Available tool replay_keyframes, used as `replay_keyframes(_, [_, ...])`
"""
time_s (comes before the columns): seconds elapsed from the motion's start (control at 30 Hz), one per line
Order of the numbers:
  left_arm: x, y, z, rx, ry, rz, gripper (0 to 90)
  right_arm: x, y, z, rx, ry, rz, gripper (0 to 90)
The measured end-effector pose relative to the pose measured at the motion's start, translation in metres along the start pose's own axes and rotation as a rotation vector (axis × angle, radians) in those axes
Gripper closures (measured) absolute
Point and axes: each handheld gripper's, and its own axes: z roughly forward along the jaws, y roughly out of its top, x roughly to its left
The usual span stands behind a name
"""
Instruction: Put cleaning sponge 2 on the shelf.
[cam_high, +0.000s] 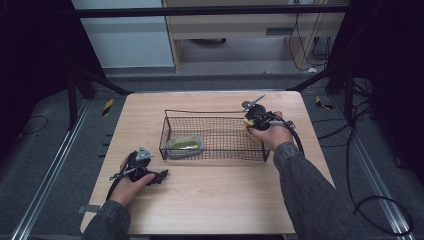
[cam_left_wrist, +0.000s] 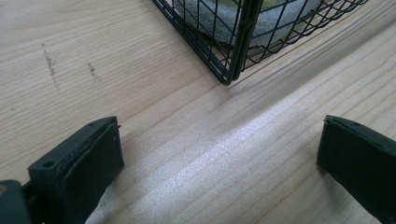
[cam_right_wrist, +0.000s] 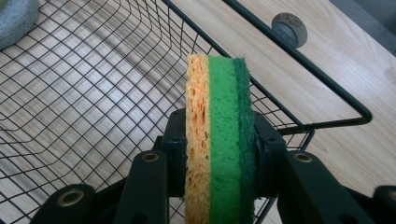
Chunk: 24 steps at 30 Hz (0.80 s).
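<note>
A black wire basket (cam_high: 215, 131) stands mid-table; its mesh (cam_right_wrist: 84, 93) fills the right gripper view's left and its corner (cam_left_wrist: 233, 51) reaches into the left gripper view. A grey scouring pad with a yellow-green top (cam_high: 185, 145) lies in its left end. My right gripper (cam_high: 251, 124) hovers at the basket's right end, shut on a sponge (cam_right_wrist: 219, 140) with orange, green and dark green layers, held on edge over the rim. My left gripper (cam_high: 161, 176) rests on the table (cam_high: 210, 200) near the basket's front left corner, its jaws wide apart with bare wood between them (cam_left_wrist: 215, 163).
A small round grey fitting (cam_right_wrist: 289, 29) sits in the tabletop beyond the basket's far right corner (cam_high: 247, 105). Bare wood lies in front of the basket. Dark floor, cables and frame legs surround the table.
</note>
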Motion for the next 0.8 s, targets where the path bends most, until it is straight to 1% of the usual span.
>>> replay_keyframes(0.17, [0.0, 0.0, 0.0, 0.0, 0.0, 0.0, 0.0, 0.001, 0.0, 0.006, 0.009, -0.002, -0.006, 64.8])
replay_keyframes(0.27, [0.0, 0.0, 0.0, 0.0, -0.001, 0.001, 0.0, 0.002, 0.0, 0.01, 0.024, -0.007, -0.012, 64.9])
replay_keyframes(0.37, [0.0, 0.0, 0.0, 0.0, -0.001, 0.001, 0.0, 0.001, 0.0, 0.01, 0.028, -0.009, -0.015, 64.9])
replay_keyframes(0.53, [0.0, 0.0, 0.0, 0.0, -0.001, 0.001, 0.0, -0.001, -0.002, 0.012, 0.035, -0.01, -0.01, 64.7])
replay_keyframes(0.67, [0.0, 0.0, 0.0, -0.001, -0.001, 0.0, 0.0, -0.001, -0.003, 0.016, 0.037, -0.007, 0.006, 64.5])
replay_keyframes(0.8, [0.0, 0.0, 0.0, 0.001, -0.001, 0.002, 0.0, 0.0, -0.003, 0.016, 0.033, -0.004, 0.001, 63.7])
